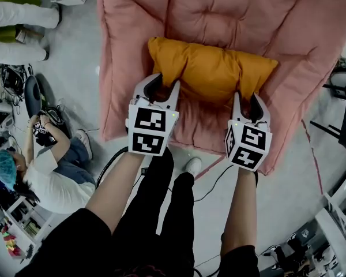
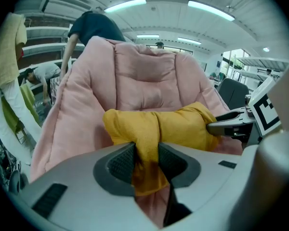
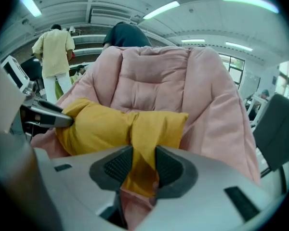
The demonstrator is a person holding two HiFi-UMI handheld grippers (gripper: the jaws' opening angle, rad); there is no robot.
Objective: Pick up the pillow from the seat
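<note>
From overhead, the orange pillow (image 1: 210,68) lies crosswise on the pink padded seat (image 1: 242,10), toward its front edge. The left gripper (image 1: 163,85) bites into the pillow's left end and the right gripper (image 1: 247,104) into its right end, each with its marker cube turned up toward the camera. Off to the left, a person in a white shirt (image 1: 52,175) sits on the pale floor (image 1: 288,195).

In the left gripper view, the left gripper (image 2: 145,159) is clamped on a fold of the orange pillow (image 2: 178,126). The cloth is pinched narrow between the two ribbed pads (image 2: 120,163) and hangs out below them. Behind it the pink seat (image 2: 144,81) rises like a wall. The tip of the right gripper (image 2: 231,125) presses into the pillow's far end.

In the right gripper view, the right gripper (image 3: 143,165) is likewise closed on a bunched fold of the pillow (image 3: 101,126), pads tight against the fabric. The left gripper (image 3: 48,117) pokes in at the left. A person in a yellow top (image 3: 53,52) stands beyond the seat (image 3: 159,81). I cannot tell whether the pillow is clear of the cushion.
</note>
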